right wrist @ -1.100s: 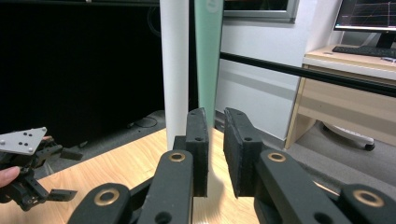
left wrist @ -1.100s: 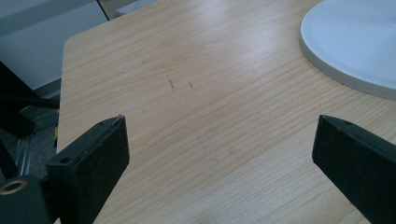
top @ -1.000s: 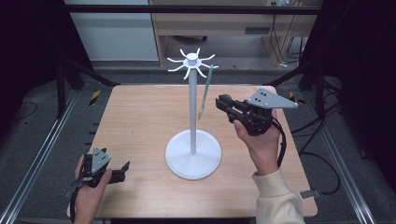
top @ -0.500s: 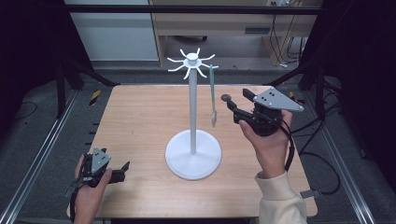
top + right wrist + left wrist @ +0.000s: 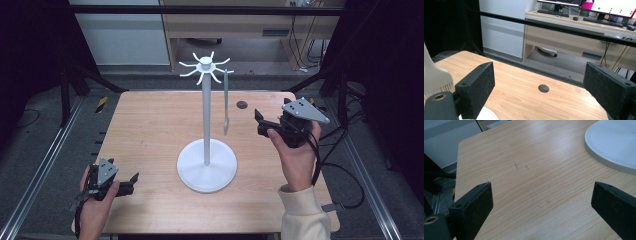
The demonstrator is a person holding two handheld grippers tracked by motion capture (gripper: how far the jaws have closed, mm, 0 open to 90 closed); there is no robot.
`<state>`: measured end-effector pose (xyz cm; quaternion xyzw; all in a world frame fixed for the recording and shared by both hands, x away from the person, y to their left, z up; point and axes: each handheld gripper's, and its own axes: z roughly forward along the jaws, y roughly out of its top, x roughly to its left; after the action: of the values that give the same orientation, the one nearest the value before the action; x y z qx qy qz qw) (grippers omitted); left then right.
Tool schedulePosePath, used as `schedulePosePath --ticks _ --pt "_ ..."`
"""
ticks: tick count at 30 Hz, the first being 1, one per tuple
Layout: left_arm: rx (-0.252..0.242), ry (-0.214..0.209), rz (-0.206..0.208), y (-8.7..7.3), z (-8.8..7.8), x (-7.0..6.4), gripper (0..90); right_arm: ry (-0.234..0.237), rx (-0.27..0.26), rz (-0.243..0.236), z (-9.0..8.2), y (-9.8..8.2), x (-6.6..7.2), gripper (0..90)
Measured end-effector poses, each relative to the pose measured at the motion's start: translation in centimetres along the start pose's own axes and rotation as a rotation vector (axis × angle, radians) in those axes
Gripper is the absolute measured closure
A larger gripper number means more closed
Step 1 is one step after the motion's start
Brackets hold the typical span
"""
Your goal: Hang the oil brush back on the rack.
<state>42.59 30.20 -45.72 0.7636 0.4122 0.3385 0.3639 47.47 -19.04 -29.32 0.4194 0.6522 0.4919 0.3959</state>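
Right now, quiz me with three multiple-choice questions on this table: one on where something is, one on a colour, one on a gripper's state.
1. Where is the brush?
A. Hanging from a hook of the stand
B. Lying flat on the table
C. Held in the left gripper

2. What colour is the stand?
A. Black
B. White
C. Red

3. How are the right gripper jaws?
A. Shut on the brush
B. Open with nothing between them
C. Shut on the stand

Answers:
1. A, it dangles beside the pole.
2. B, base, pole and hooks are white.
3. B, the right gripper view shows bare table between the jaws.
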Motion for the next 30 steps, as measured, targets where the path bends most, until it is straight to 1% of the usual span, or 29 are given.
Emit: schedulePosePath --ticks 6,13,17,20,23,27,30 --pt "0.0 -0.001 0.0 0.0 0.0 0.0 3.5 -0.014 -0.001 0.002 0.0 -0.8 -0.7 8.1" --pt "-0.004 0.001 -0.002 0.0 -0.1 0.0 3.4 -0.033 0.037 -0.018 0.4 -2.0 -1.3 7.7" --pt "-0.004 0.0 -0.002 0.0 -0.1 0.0 3.5 -0.035 0.073 -0.026 0.8 -3.2 -1.5 8.8" --pt "-0.005 0.001 -0.002 0.0 -0.1 0.0 3.5 -0.035 0.103 -0.018 1.3 -4.0 -1.7 9.4" --pt "-0.005 0.001 -0.003 0.0 -0.1 0.0 3.5 -0.039 0.116 -0.018 1.5 -4.7 -1.7 9.0" --pt "-0.005 0.001 -0.002 0.1 -0.1 0.0 3.5 -0.042 0.124 -0.005 1.9 -5.9 -2.1 8.5" --pt "-0.006 0.001 -0.003 0.1 -0.1 0.0 3.4 -0.064 0.135 -0.009 2.2 -7.1 -2.5 8.4"
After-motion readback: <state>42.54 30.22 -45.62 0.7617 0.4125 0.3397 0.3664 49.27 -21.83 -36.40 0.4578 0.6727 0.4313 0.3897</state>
